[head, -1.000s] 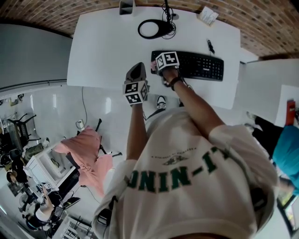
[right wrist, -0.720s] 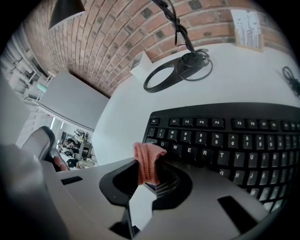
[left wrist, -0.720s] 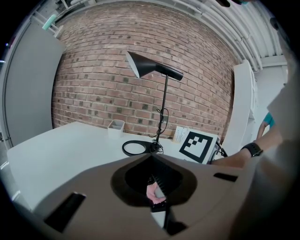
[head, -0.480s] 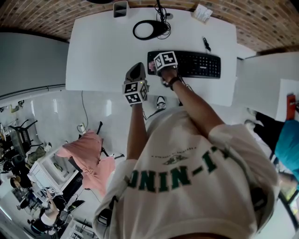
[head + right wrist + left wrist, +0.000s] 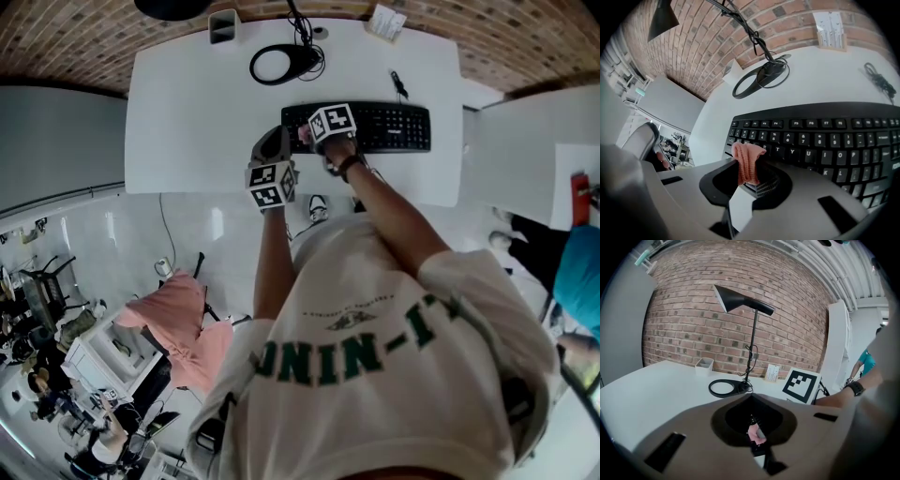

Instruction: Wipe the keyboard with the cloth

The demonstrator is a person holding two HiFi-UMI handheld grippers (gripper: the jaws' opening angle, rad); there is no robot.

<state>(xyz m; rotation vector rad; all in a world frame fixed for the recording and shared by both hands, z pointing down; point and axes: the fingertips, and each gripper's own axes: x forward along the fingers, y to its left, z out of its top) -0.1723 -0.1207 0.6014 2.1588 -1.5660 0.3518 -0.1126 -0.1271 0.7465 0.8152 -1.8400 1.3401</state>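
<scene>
A black keyboard (image 5: 384, 127) lies on the white desk (image 5: 187, 122). My right gripper (image 5: 319, 131) is over the keyboard's left part, shut on a folded pink cloth (image 5: 747, 164). In the right gripper view the cloth sticks up from the jaws of the right gripper (image 5: 757, 185) just before the letter keys of the keyboard (image 5: 825, 140). My left gripper (image 5: 274, 142) hovers at the desk's near edge, left of the keyboard, and its jaws look closed with nothing held. In the left gripper view the left gripper (image 5: 757, 441) points towards the lamp.
A black desk lamp (image 5: 740, 301) with a ring base (image 5: 277, 64) stands behind the keyboard. A grey pen holder (image 5: 222, 26), a white card stand (image 5: 386, 19) and a small black cable (image 5: 398, 84) sit at the back. A pink garment (image 5: 187, 328) lies on the floor.
My right gripper has slid a little to the right along the keyboard with the cloth. The left gripper has stayed where it was. The head view has shifted.
</scene>
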